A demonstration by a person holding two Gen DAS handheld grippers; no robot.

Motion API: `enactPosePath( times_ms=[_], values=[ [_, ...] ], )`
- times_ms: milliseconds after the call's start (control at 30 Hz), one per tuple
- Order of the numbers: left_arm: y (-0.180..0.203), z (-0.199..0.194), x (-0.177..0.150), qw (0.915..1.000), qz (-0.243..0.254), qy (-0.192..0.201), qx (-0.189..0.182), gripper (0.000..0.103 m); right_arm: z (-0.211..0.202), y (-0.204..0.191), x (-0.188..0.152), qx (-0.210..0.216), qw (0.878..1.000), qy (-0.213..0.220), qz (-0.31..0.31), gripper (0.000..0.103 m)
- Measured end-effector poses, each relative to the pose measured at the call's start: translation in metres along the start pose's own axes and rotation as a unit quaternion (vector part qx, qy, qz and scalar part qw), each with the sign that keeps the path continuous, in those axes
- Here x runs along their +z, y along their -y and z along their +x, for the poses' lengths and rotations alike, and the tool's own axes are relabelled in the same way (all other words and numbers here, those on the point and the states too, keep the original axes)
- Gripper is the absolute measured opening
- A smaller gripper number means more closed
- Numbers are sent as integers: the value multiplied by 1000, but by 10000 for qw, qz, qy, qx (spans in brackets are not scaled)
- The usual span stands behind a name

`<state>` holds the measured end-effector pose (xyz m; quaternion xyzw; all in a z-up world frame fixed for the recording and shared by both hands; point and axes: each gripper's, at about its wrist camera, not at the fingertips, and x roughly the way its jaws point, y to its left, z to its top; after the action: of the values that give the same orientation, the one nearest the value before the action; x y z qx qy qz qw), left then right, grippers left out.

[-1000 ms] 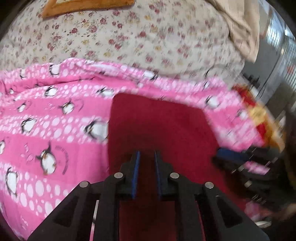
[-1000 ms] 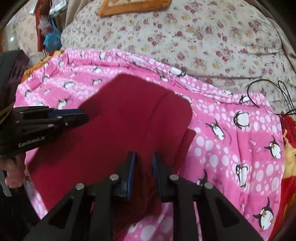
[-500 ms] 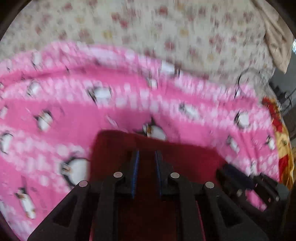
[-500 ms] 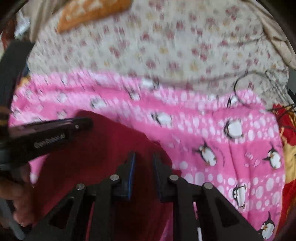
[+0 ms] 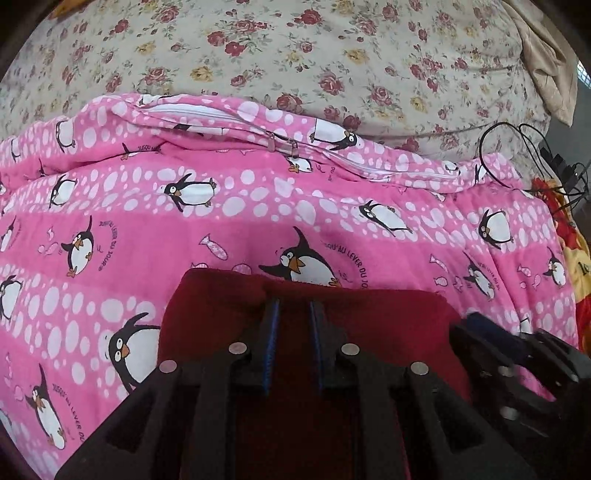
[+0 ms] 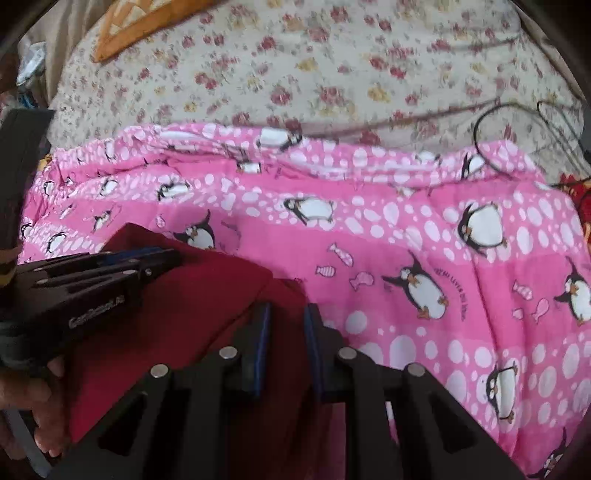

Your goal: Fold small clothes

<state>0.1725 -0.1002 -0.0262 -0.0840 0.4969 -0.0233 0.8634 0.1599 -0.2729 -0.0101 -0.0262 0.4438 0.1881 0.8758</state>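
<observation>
On bed, near edge: dark red fabric garment (image 5: 388, 317) lies flat on pink penguin-print quilt w/ white dots (image 5: 221, 229); far edge of garment sits just below a large penguin print. Garment also seen in rt wrist view (image 6: 192, 314), lower left, w/ a fold ridge running diagonally toward the tongs.

Left tongs (image 5: 293, 317): blue-padded fingers narrowly apart, red cloth between them at garment's far edge; a clamp on the cloth appears likely, contact not fully resolved. Same unit seen from rt wrist view (image 6: 162, 258), tips on the red garment's left far corner, person's hand (image 6: 26, 402) behind it on the grip.

Right tongs (image 6: 286, 321): fingers narrowly apart, red cloth fills the gap at garment's right edge; appears clamped on it. Unit visible in left view at lower right (image 5: 480, 328), tips at garment's right border, blurred.

Surroundings: quilt has a white zip (image 5: 280, 142) along its far hem. Beyond quilt, cream floral bedsheet w/ red roses (image 5: 295, 55). Black cable loops (image 5: 517, 155) at right on the sheet. Orange-bordered cushion (image 6: 147, 26) at far left in rt view. Beige cloth (image 5: 546, 66) bunched at far right.
</observation>
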Motion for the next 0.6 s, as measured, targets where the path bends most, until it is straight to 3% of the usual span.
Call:
enactPosePath(
  times_ms=[100,200,267,333,367,433,500,567,600],
  values=[
    [-10,-16,5,9991,-266,-6,-329,0,-43,3,-4,125,9987,498,41,18],
    [-19,-52,5,9970,-195,187,-732,0,-92,-16,-24,655,9913,880,-726,19],
    [-25,-80,-4,9953,64,400,-885,2,-108,-36,-46,1100,9805,750,-1443,30],
    [-34,-94,-17,9935,196,449,-1024,13,-88,-47,-71,932,9777,10,-1883,47],
    [-41,-99,-28,9922,283,417,-1141,14,-82,-44,-80,771,9801,-103,-1826,47],
    [-51,-99,-46,9911,371,382,-1217,14,-97,-29,-76,985,9868,66,-1287,47],
    [-60,-92,-61,9902,500,383,-1242,18,-116,-6,-74,1083,9912,515,-554,50],
    [-66,-83,-73,9875,537,469,-1406,24,-116,13,-77,1205,9906,639,114,64],
    [-69,-83,-78,9850,506,618,-1529,31,-111,19,-79,1251,9900,569,327,65]
  ],
)
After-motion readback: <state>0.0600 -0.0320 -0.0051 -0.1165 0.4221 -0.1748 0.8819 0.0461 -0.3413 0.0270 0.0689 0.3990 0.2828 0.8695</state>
